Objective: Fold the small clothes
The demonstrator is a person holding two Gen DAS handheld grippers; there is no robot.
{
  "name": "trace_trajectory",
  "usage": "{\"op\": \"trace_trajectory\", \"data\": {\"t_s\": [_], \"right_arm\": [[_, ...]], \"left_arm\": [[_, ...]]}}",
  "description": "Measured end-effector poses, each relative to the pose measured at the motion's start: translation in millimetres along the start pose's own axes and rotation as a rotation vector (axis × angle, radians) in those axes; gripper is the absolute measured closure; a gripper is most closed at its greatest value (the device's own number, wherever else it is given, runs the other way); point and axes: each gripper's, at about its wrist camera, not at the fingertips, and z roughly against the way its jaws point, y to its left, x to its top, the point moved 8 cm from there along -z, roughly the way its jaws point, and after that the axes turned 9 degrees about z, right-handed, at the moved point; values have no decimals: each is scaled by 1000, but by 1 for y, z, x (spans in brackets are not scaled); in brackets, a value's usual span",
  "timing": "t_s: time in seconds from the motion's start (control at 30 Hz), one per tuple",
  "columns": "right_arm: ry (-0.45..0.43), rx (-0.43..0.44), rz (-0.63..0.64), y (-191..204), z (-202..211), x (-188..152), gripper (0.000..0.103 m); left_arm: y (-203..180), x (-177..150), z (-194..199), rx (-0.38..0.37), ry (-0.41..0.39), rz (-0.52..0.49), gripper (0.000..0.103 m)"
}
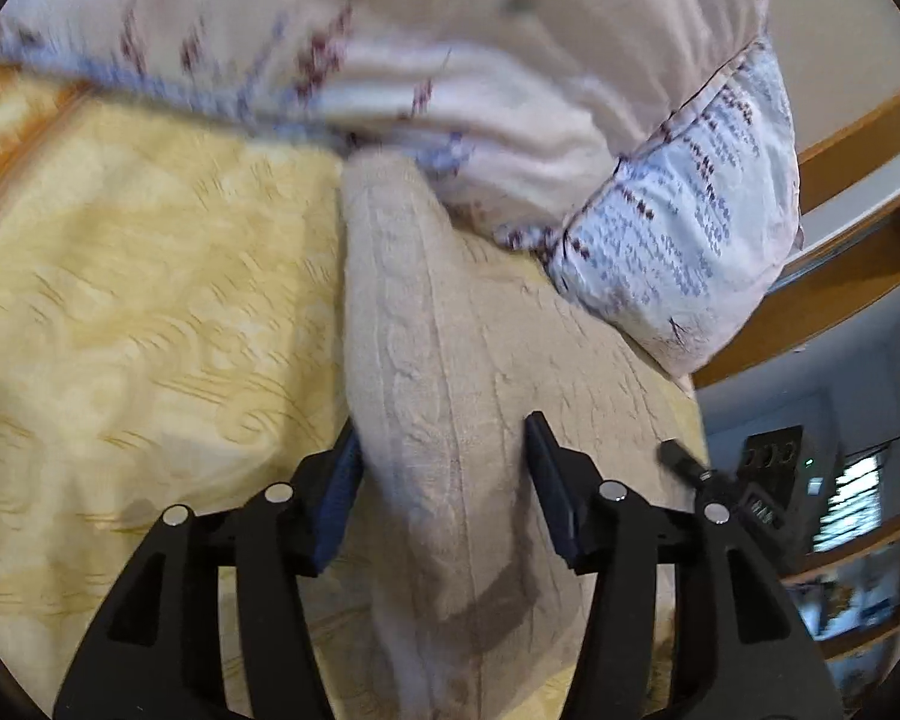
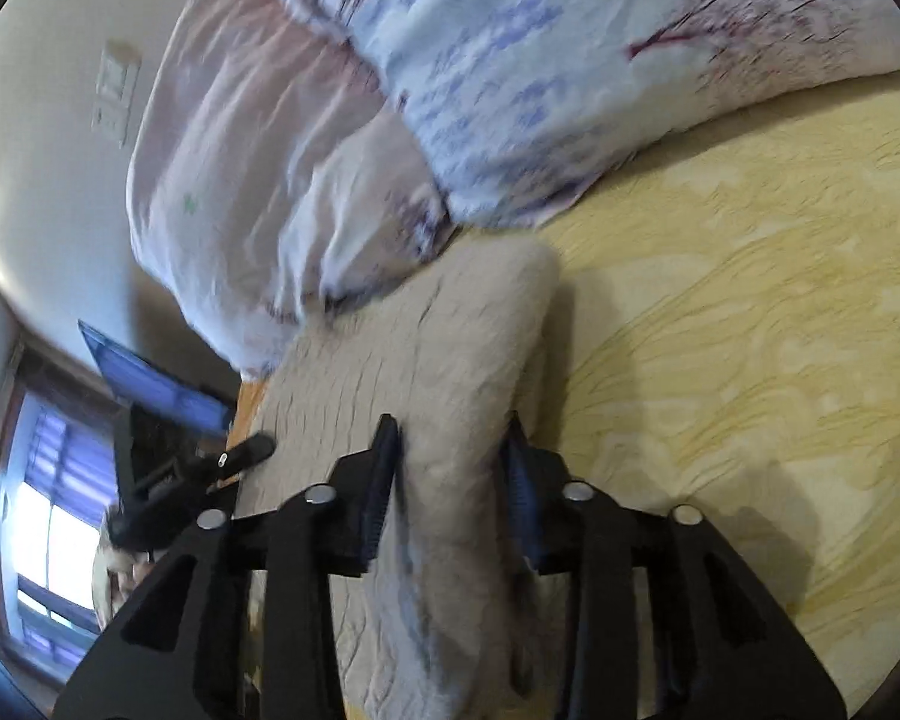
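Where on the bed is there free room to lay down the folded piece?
The yellow patterned bedspread lies bare on one side of the beige cable-knit garment, from its edge outward. It is crowded where the garment meets the floral quilt and pillows; both grippers, left gripper and right gripper, straddle garment folds.

Both tools — clamped on fabric
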Motion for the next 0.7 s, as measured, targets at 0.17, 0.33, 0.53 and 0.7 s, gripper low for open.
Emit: {"op": "trace_trajectory", "data": {"t_s": [0.17,0.33,0.53,0.7], "right_arm": [[-15,16,-52,-9,-5,13,67],[-100,-75,144,19,1,24,93],[-21,-287,84,-28,-13,16,94],[-20,-302,78,-24,-3,16,83]], "left_arm": [[-30,-7,36,34,-149,-152,41],[-68,-38,43,31,-145,-328,35],[-73,-55,23,133,-108,-410,35],[-67,-57,19,175,-117,-413,33]]}}
